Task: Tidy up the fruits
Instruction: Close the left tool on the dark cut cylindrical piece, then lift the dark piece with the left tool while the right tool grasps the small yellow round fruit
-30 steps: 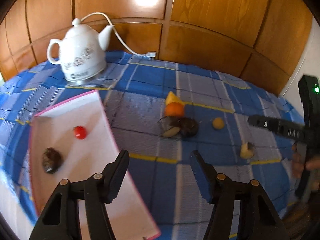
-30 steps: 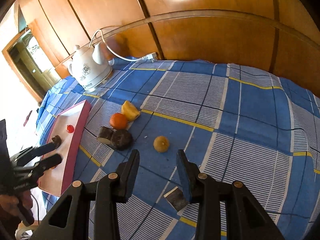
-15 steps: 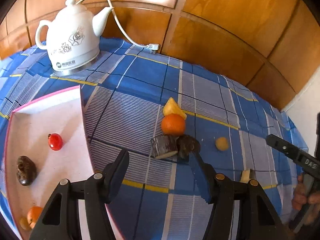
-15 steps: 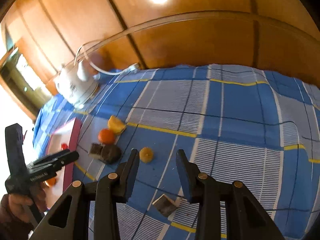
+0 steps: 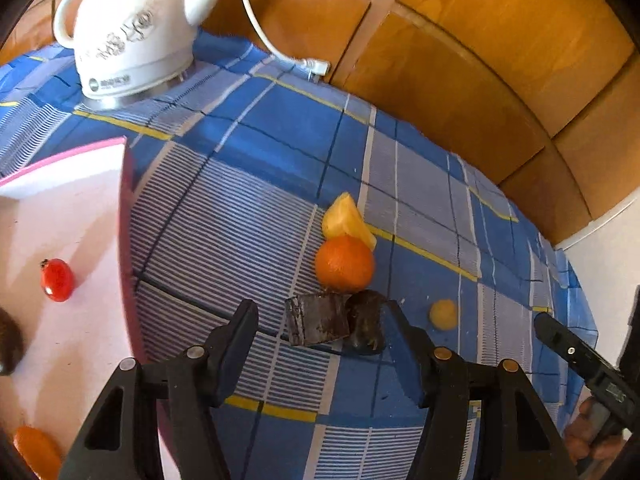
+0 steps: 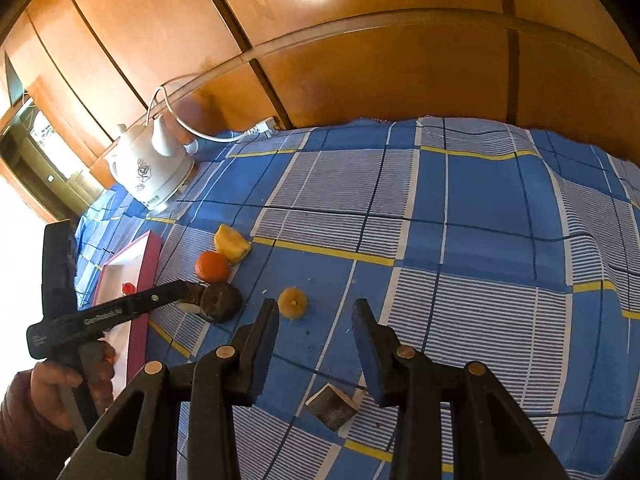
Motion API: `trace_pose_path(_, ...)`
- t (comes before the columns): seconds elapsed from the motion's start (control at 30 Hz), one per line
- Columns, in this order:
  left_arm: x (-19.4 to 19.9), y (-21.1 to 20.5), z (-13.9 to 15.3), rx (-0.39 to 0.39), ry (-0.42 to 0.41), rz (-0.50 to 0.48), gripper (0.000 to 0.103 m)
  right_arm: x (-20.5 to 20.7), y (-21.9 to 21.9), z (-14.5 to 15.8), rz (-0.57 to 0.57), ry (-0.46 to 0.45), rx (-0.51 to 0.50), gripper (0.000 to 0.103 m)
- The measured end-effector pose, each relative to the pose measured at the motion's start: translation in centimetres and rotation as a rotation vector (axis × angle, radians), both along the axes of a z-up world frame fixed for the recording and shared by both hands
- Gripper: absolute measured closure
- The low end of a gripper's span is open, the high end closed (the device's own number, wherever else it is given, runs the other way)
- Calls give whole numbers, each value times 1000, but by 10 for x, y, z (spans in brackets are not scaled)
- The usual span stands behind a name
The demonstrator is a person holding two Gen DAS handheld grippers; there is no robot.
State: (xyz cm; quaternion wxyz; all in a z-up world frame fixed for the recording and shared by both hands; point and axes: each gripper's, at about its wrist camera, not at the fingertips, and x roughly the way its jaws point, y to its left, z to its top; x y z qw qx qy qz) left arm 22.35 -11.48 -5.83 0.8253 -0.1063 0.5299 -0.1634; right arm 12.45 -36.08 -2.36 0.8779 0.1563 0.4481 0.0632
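Observation:
Loose fruit lies on the blue checked cloth: an orange (image 5: pixel 344 264), a yellow wedge (image 5: pixel 347 220), a dark cut piece (image 5: pixel 316 320), a dark round fruit (image 5: pixel 366 320) and a small yellow fruit (image 5: pixel 443 314). My left gripper (image 5: pixel 324 336) is open, its jaws on either side of the two dark pieces. My right gripper (image 6: pixel 316 324) is open and empty, above a dark cut chunk (image 6: pixel 332 404) and near the small yellow fruit (image 6: pixel 293 302). The white tray (image 5: pixel 60 216) holds a red fruit (image 5: pixel 57 280).
A white electric kettle (image 5: pixel 128 36) with its cord stands at the back left by the wooden wall. The tray's pink rim (image 6: pixel 146 264) lies left of the fruit cluster. More fruit sits at the tray's near edge (image 5: pixel 36 452).
My left gripper has moved forward and down to the two dark pieces, now between its jaws. My right gripper has shifted slightly; its view now shows the left gripper at the fruit.

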Motion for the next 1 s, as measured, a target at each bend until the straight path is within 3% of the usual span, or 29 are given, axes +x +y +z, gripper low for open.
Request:
trace_pose_path(0.2,3,-4,-17,16,23,-17,49,1,4,1,14,-3,-15,65)
trace_pose_path(0.3,5,-3,-18,-1,15,-22,60,1,6,0,22,-3,-22,65)
trace_pose_path(0.57,0,1,-17,-31,5,-37,66,1,6,-1,20,-4,-39,65)
trace_pose_path(0.8,-42,3,-3,-41,-48,-112,66,0,4,-2,13,-5,-36,65)
trace_pose_path(1.0,-96,-21,1,67,-151,-256,66,0,6,-2,19,-2,-40,65)
